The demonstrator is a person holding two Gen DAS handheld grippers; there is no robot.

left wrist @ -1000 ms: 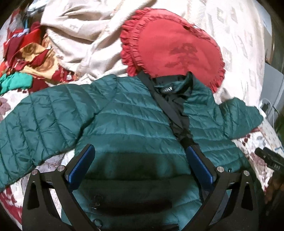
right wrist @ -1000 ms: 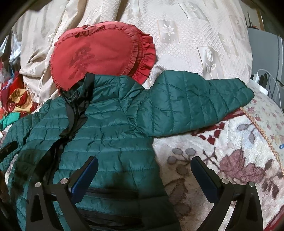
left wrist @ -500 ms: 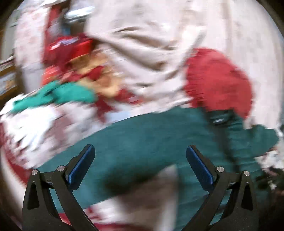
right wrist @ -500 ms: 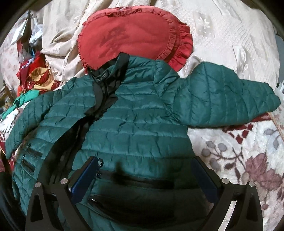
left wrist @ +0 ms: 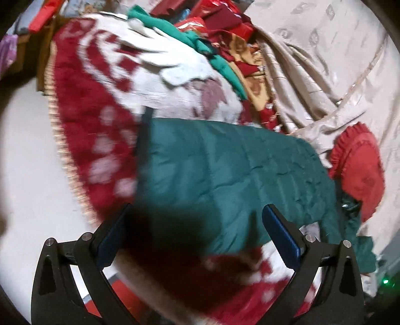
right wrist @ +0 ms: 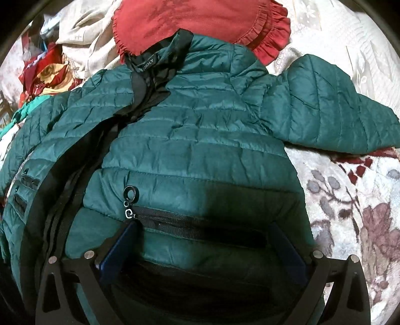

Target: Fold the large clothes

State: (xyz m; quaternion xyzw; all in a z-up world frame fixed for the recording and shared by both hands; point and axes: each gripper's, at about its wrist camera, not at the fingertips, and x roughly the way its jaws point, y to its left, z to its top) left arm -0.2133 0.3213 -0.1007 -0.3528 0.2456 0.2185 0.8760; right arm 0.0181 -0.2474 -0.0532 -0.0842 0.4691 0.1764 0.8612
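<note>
A dark green quilted puffer jacket lies face up on the bed, front unzipped, black lining at the collar, its right sleeve spread out to the side. My right gripper is open, low over the jacket's lower front by the pocket zipper. In the blurred left wrist view, the jacket's left sleeve stretches across, its black cuff at the left end. My left gripper is open and empty just above the sleeve near the cuff end.
A red ruffled cushion lies under the jacket's collar and shows in the left wrist view. A red and white floral blanket covers the bed. A heap of colourful clothes and beige bedding lie beyond the sleeve. The bed edge is at left.
My left gripper has swung left from over the jacket's body to over the left sleeve near the cuff. My right gripper has moved left and lower onto the jacket's front. Both stay open.
</note>
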